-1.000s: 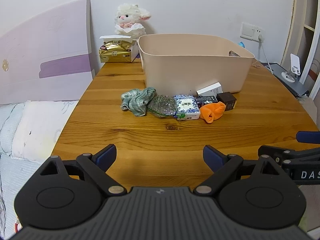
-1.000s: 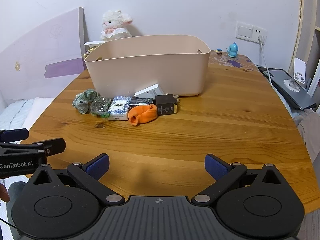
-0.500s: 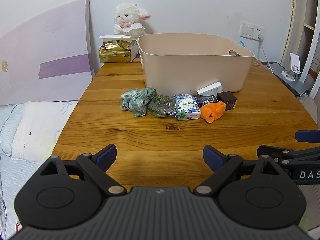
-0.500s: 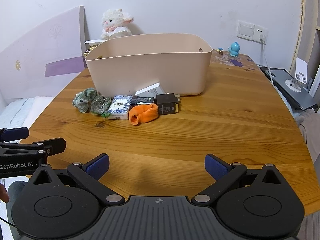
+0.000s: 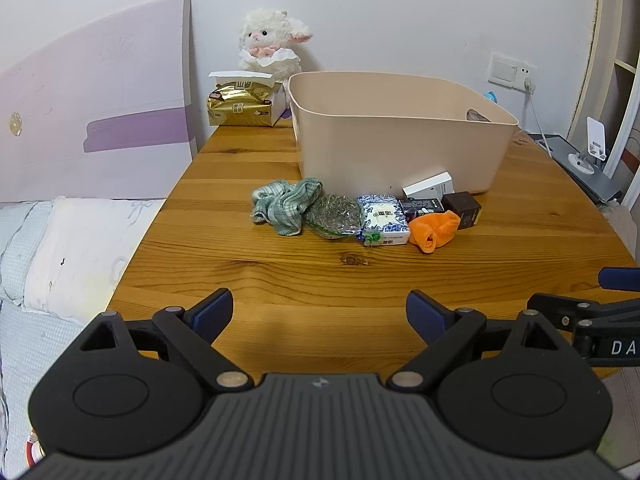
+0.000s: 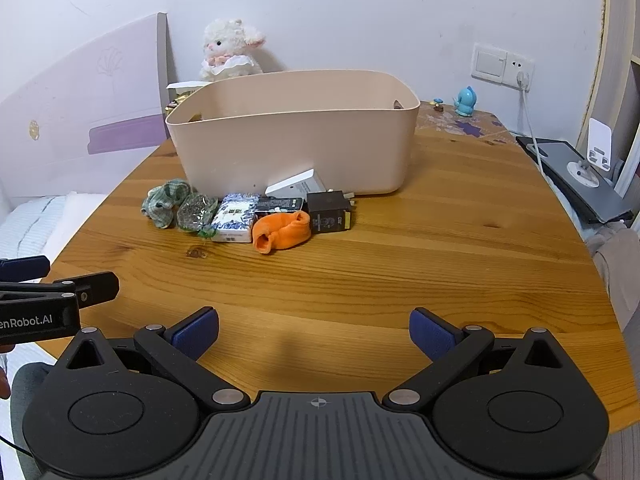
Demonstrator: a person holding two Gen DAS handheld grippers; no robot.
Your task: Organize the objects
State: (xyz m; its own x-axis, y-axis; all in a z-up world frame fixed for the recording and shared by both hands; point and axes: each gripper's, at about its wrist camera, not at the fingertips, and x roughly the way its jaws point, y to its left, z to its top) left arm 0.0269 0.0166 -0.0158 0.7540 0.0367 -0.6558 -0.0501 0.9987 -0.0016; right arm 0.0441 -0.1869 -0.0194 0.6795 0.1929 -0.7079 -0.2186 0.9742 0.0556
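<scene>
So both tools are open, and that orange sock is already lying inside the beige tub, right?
Not quite. The orange sock lies on the table in front of the beige tub, as the right wrist view shows. Both tools, left and right, are open.

Beige bin (image 5: 400, 148), orange sock (image 5: 436, 230), green-checked cloth (image 5: 284, 206), blue-and-white packet (image 5: 384, 220).

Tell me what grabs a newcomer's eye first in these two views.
The large beige plastic tub dominates the middle of the round wooden table, with a huddle of small things lined up along its front wall. Brightest among them is the rolled orange sock, beside a black cube-shaped box. Behind the tub, against the wall, sits a fluffy white plush lamb.
</scene>
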